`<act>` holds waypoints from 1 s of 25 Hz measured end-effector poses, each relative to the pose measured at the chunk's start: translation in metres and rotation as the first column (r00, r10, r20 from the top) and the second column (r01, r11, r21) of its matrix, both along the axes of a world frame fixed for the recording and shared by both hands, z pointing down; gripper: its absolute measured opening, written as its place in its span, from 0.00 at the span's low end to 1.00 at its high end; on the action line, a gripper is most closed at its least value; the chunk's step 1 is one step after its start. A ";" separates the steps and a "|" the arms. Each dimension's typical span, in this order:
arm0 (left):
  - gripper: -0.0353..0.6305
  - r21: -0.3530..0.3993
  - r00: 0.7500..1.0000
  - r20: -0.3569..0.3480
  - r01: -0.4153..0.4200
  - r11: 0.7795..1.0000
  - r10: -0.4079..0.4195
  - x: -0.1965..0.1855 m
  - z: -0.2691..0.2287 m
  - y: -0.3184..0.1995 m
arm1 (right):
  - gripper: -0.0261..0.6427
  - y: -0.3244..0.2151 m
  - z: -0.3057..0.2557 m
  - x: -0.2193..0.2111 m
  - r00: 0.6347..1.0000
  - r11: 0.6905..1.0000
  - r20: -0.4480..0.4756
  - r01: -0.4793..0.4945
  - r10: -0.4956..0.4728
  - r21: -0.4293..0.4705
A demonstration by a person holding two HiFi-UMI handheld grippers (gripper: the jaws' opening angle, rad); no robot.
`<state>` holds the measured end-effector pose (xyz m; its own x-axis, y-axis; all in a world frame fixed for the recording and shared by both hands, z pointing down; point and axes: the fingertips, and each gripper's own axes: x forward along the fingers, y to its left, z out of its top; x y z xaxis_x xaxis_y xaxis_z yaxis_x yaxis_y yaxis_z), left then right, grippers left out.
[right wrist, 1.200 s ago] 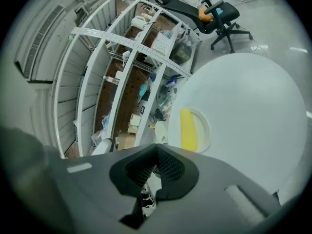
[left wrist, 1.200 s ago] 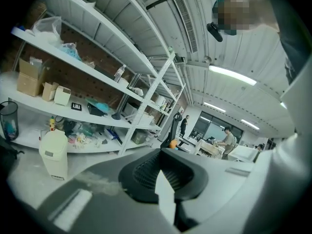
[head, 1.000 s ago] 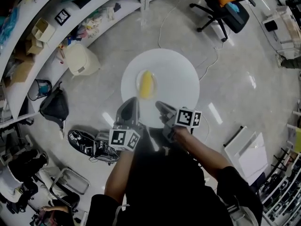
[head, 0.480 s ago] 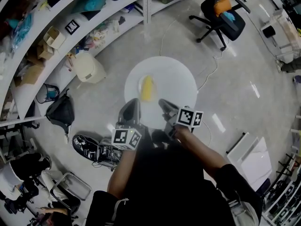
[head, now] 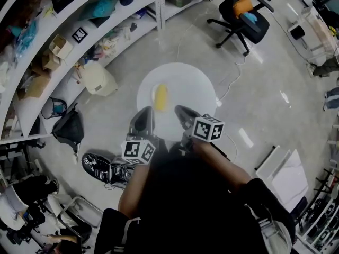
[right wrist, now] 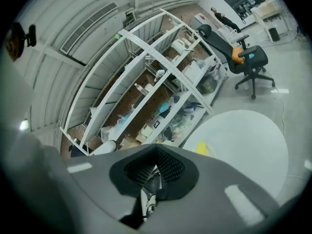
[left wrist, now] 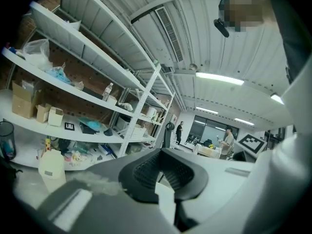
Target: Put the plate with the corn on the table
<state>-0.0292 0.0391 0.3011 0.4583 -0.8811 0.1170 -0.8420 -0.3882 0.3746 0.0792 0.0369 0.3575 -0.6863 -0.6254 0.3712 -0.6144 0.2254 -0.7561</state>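
Nearest the body, the left gripper [head: 143, 121] and the right gripper [head: 184, 115] are both clamped narrow on the near rim of the white plate [head: 188, 86], side by side. The corn [head: 161, 98] lies on the plate's left half and has not slid over the last second. In that second both grippers have lifted a little, the right one turning slightly, and the plate stays level between them. Below it is only bare floor [head: 265, 89]; the shelves [head: 63, 36] and an office chair [head: 244, 8] stand beyond. No table shows under or ahead of the plate, so I judge this as mid-carry, with the set-down still to come.
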 end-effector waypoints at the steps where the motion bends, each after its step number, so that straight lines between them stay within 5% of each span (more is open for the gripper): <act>1: 0.06 0.004 1.000 0.004 -0.005 1.000 0.005 0.001 -0.002 0.001 | 0.05 0.001 -0.004 0.000 1.000 1.000 -0.024 0.007 -0.006 0.024; 9: 0.06 0.005 0.999 0.025 -0.039 0.999 0.039 0.007 -0.001 0.011 | 0.05 0.009 -0.027 0.006 0.984 0.973 -0.180 0.039 0.002 0.228; 25: 0.06 0.023 0.995 0.046 -0.087 0.996 0.086 0.013 -0.004 0.015 | 0.05 0.013 -0.036 -0.003 0.969 0.941 -0.246 0.083 0.001 0.329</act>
<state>-0.0159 0.0543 0.2968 0.5278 -0.8412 0.1176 -0.8206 -0.4693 0.3260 0.0759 0.0494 0.3210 -0.6310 -0.7147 0.3018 -0.7520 0.4678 -0.4644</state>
